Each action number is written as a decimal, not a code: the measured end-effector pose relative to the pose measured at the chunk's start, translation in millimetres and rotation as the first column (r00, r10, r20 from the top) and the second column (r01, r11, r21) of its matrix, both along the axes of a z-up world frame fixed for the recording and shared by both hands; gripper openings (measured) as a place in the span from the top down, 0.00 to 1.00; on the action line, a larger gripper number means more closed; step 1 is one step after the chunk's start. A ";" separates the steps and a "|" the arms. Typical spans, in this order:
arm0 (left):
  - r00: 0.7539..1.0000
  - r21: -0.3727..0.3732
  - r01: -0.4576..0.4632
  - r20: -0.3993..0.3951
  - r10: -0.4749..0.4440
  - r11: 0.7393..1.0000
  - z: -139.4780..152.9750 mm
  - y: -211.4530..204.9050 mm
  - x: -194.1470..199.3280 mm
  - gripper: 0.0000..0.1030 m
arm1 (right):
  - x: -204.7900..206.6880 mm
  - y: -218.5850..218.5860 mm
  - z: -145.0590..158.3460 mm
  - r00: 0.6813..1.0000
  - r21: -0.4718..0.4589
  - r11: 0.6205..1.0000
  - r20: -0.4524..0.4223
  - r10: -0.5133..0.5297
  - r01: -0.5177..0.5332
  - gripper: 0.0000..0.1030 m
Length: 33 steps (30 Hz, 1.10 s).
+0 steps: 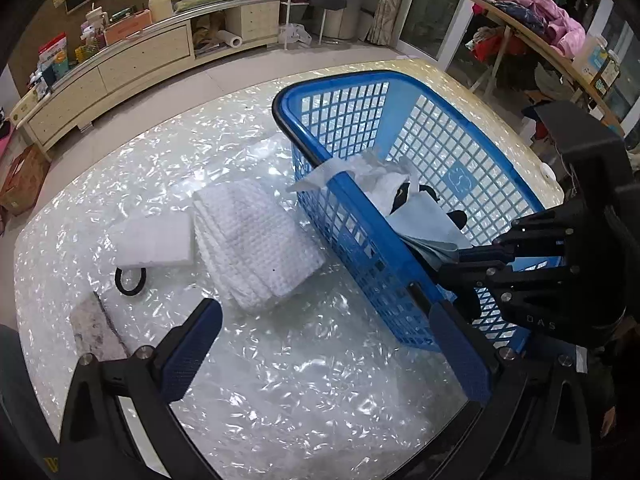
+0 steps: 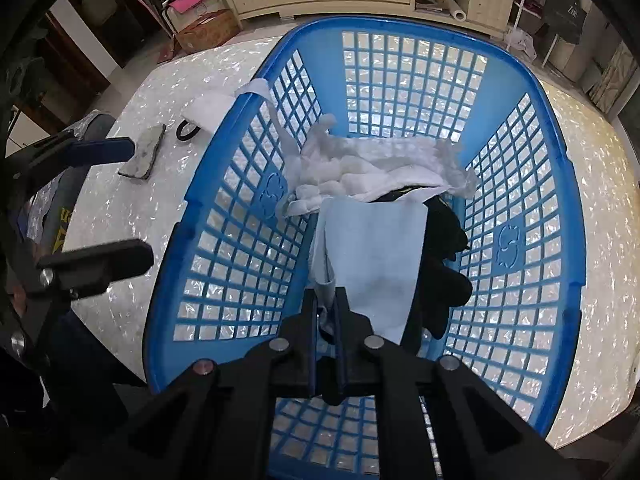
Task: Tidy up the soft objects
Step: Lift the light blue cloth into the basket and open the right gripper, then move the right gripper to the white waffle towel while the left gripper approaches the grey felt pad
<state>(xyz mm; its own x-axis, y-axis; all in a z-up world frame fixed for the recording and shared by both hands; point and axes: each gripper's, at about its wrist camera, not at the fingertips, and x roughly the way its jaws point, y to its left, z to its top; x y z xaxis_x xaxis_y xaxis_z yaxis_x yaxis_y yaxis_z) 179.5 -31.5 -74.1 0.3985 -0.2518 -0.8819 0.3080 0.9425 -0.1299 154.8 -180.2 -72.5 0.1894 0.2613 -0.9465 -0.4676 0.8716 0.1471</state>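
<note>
A blue plastic basket (image 1: 486,152) (image 2: 560,184) stands on the pearly table. In it lie a white fluffy cloth (image 2: 372,168) (image 1: 380,176), a black item (image 2: 448,268) and a light blue cloth (image 2: 372,256) (image 1: 424,220). My right gripper (image 2: 325,300) is shut on the light blue cloth's near edge, inside the basket; it also shows in the left wrist view (image 1: 472,262). My left gripper (image 1: 324,344) is open and empty over the table, left of the basket. A folded white waffle towel (image 1: 256,240), a white sponge (image 1: 154,236) and a black hair tie (image 1: 130,278) lie on the table.
A grey stone-like pad (image 1: 94,330) (image 2: 144,156) lies at the table's near left. A long cream cabinet (image 1: 120,64) stands beyond the table. A rack with clothes (image 1: 532,12) is at the far right. The table edge (image 2: 592,412) runs close behind the basket.
</note>
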 end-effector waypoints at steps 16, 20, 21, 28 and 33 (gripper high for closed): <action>0.998 0.003 -0.041 0.055 0.040 0.999 22.1 37.3 -27.5 0.00 | -23.6 15.4 36.4 0.991 -0.023 0.998 0.122 -0.052 0.055 0.15; 0.994 0.010 -0.090 0.068 0.090 0.996 26.7 67.1 -36.5 0.00 | -20.3 24.5 51.9 0.972 -0.019 0.995 0.215 -0.090 0.096 0.07; 0.993 0.008 -0.100 0.070 0.099 0.995 26.9 74.0 -38.5 0.00 | -20.2 28.8 55.9 0.968 -0.013 0.995 0.233 -0.089 0.095 0.06; 0.982 0.016 -0.181 0.065 0.179 0.983 22.4 126.2 -48.9 0.00 | -13.2 74.4 52.2 0.976 0.020 0.999 0.215 -0.033 0.029 0.06; 0.972 0.026 -0.231 0.038 0.230 0.973 10.6 158.7 -55.6 0.00 | -8.7 107.7 37.0 0.981 0.024 0.999 0.189 0.037 -0.042 0.06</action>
<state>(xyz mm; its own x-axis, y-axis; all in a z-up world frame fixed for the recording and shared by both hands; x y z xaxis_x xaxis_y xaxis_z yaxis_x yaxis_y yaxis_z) 124.0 127.1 -63.5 0.4733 -0.1233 -0.8722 0.0860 0.9919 -0.0935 146.2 -72.5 -35.5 0.3527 0.2972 -0.8873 -0.5229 0.8490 0.0765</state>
